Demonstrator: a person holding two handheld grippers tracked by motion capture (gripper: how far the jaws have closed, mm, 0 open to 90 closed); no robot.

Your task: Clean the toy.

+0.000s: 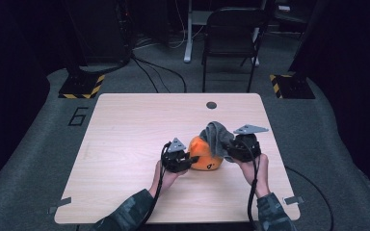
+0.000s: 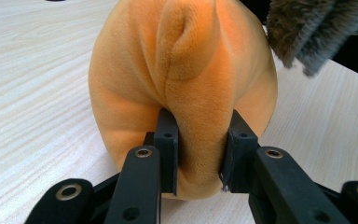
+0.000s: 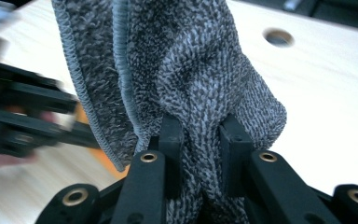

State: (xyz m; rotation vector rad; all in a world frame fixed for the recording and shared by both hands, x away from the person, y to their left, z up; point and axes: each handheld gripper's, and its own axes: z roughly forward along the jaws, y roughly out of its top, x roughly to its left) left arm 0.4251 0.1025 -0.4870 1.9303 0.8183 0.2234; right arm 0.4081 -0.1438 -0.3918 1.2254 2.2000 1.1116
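An orange plush toy (image 1: 204, 155) lies on the wooden table (image 1: 139, 125), right of the middle and toward the front. My left gripper (image 1: 189, 162) comes at it from the left and is shut on a fold of the orange plush (image 2: 200, 121); the two pads pinch the fabric. A grey terry cloth (image 1: 215, 134) drapes over the toy's right side. My right gripper (image 1: 231, 153) is shut on a bunched part of this cloth (image 3: 186, 79), which rises above the jaws. The left gripper (image 3: 23, 116) appears blurred at the left of the right gripper view.
A round cable hole (image 1: 211, 105) sits near the table's far edge. Beyond the table stand a dark folding chair (image 1: 231, 38) and floor cables. Bare tabletop stretches to the left and the back.
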